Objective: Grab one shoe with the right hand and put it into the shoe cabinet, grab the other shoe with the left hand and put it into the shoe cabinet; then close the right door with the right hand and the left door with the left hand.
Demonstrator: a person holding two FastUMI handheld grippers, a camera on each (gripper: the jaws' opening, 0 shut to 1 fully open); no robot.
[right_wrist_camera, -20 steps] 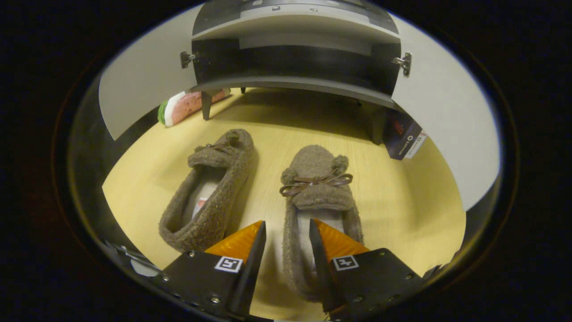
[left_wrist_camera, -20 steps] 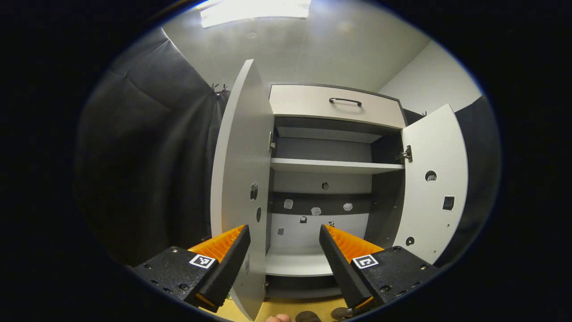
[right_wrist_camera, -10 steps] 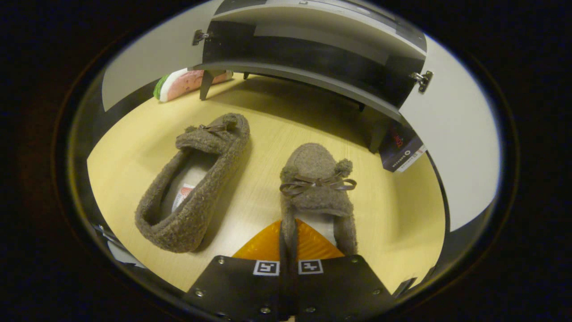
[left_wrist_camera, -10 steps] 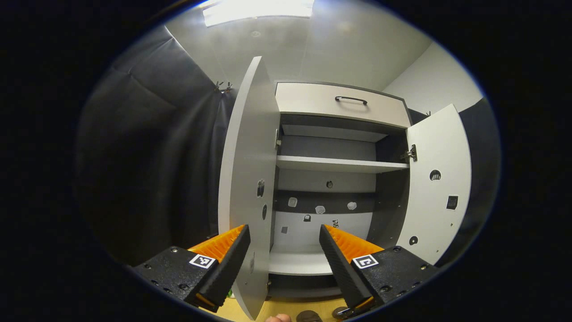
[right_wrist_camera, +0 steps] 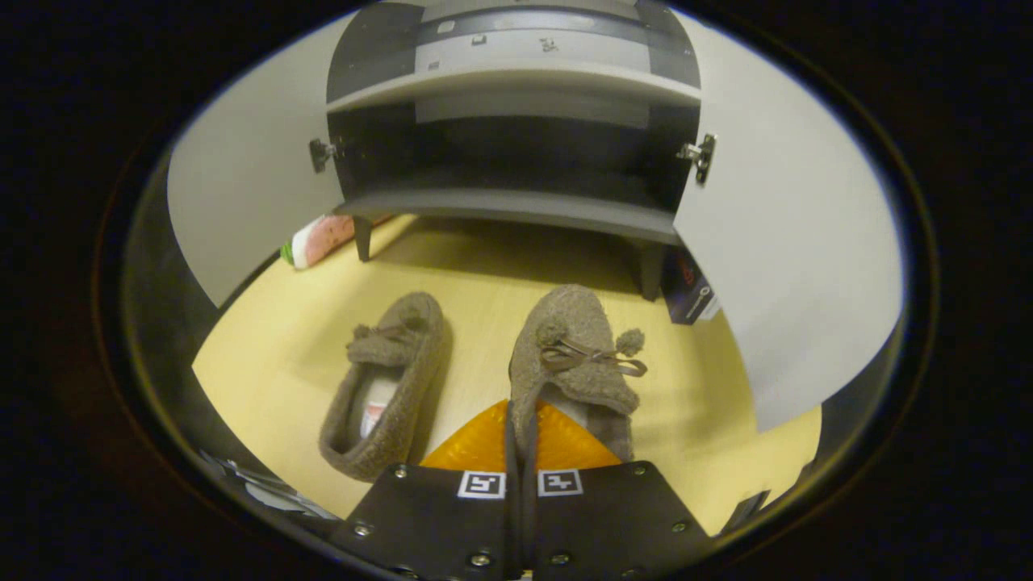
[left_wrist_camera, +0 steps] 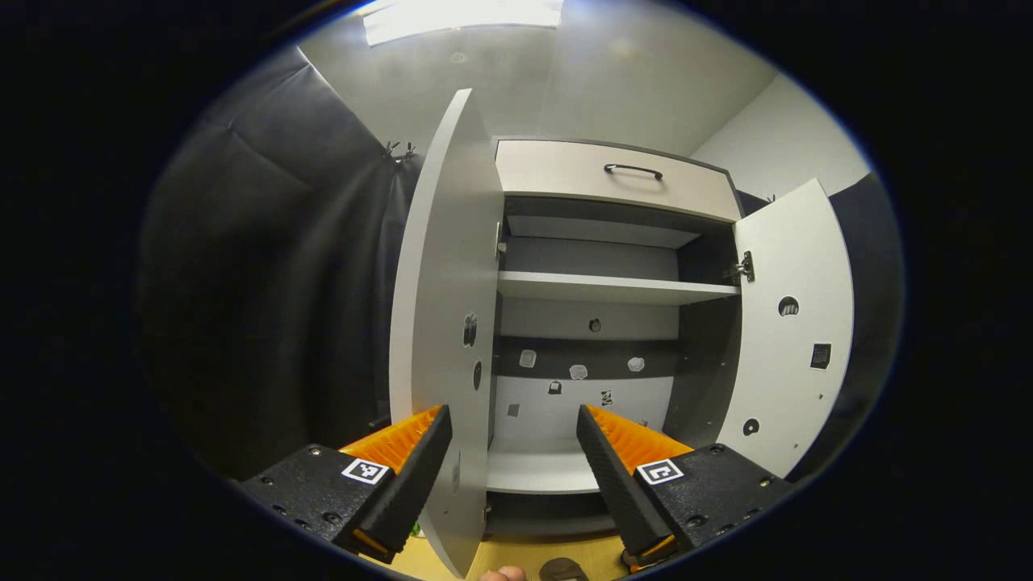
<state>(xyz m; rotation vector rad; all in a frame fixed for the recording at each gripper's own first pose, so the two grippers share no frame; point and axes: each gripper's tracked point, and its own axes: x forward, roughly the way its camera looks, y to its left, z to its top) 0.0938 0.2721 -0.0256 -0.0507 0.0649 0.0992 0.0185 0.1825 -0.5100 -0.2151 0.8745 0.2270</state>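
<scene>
Pale yellow flooring (right_wrist_camera: 282, 339) runs up to the legs of the shoe cabinet (right_wrist_camera: 516, 206), which stands with both doors swung wide. Seen from the right gripper view, the right gripper (right_wrist_camera: 520, 415) is clenched on the left side wall of the right-hand shoe (right_wrist_camera: 577, 355), a fuzzy brown slipper with a thin bow across its top; both fingers are pressed flat together over the slipper's edge, near its heel end. Its toe points toward the cabinet, and whether its sole is off the floor cannot be told. The other shoe (right_wrist_camera: 387, 379) lies just beside it on the left, flat on the floor, toe also toward the cabinet. A watermelon-patterned item (right_wrist_camera: 319, 240) lies by the cabinet's front left leg, and a dark package (right_wrist_camera: 686, 292) leans by the right one. From the left gripper view, the left gripper (left_wrist_camera: 512, 420) hangs released, fingers spread with nothing between them, facing the cabinet interior (a white shelf (left_wrist_camera: 597, 287) midway up, a drawer (left_wrist_camera: 613, 179) with a dark handle above). The left door (left_wrist_camera: 440, 323) stands edge-on close ahead, and the right door (left_wrist_camera: 795, 323) is open at the far side.
</scene>
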